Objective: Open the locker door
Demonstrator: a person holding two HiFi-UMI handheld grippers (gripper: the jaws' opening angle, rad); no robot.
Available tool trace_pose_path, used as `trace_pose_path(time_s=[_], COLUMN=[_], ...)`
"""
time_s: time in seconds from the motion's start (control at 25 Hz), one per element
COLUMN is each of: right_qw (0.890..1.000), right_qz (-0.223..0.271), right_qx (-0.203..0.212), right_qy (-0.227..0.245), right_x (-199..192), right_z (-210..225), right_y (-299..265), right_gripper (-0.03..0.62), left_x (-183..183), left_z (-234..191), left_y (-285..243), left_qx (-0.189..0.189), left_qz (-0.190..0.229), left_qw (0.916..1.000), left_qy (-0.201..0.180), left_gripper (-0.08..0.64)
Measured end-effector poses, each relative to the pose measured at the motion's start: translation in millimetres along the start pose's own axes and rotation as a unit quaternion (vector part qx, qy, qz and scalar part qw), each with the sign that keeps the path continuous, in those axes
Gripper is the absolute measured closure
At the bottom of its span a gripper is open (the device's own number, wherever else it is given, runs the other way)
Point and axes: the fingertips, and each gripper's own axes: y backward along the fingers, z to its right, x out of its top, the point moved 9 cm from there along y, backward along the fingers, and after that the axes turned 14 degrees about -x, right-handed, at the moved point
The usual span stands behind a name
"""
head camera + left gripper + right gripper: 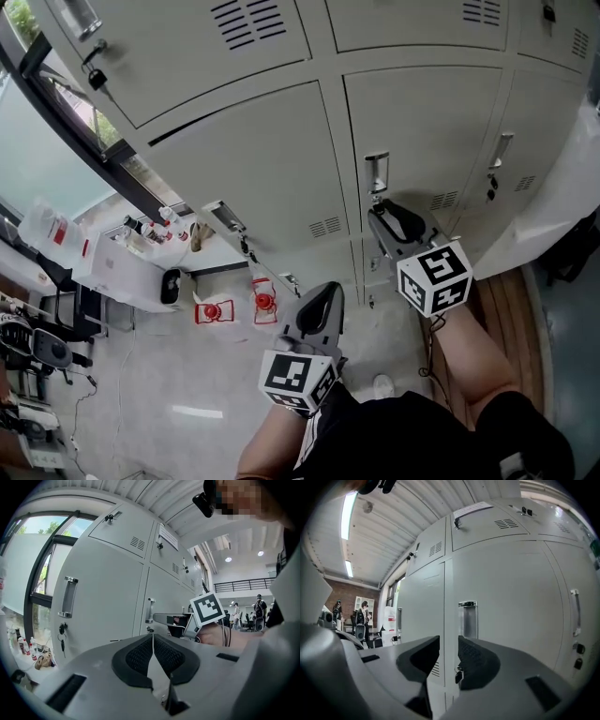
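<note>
A wall of grey lockers fills the head view. The locker door (422,131) straight ahead has a recessed metal handle (376,173) at its left edge. My right gripper (379,212) is raised just below that handle, jaws open with nothing between them. In the right gripper view the handle (468,618) stands just beyond the right gripper (448,639), with a small lock with a key in it (458,674) beneath it; the seam between two doors shows through the gap. My left gripper (319,305) hangs lower and further back, shut and empty; its pads meet (153,637).
The neighbouring door on the left has its own handle (68,597) with keys (61,630) hanging below. Another handle (500,150) is to the right. A white table with bottles (141,244) and red items (214,311) stand by the window at left. People stand far off.
</note>
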Motion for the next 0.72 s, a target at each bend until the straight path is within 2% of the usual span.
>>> trace_pose_path(time_s=[0.2,0.56,0.72], right_qw=[0.998,0.996,0.996], right_qz=[-0.008,-0.015,-0.017], right_qx=[-0.043,-0.079,-0.082], right_qy=[0.038,0.039,0.04], right_x=[0.5,0.9,1.3], right_z=[-5.3,-7.9,-9.9], right_y=[-23.9,-48.4,-54.5], right_gripper=[0.383,0.37,0.37], left_x=[0.9,-1.0,-1.8], left_z=[-21.1,-50.3,-56.8], left_y=[0.3,-0.4,-1.4], left_qx=[-0.009,-0.021,-0.021], left_qz=[-0.005,-0.011,-0.01], left_qw=[0.9999,0.9997,0.9996], left_qy=[0.004,0.009,0.013], left_gripper=[0.537,0.538,0.538])
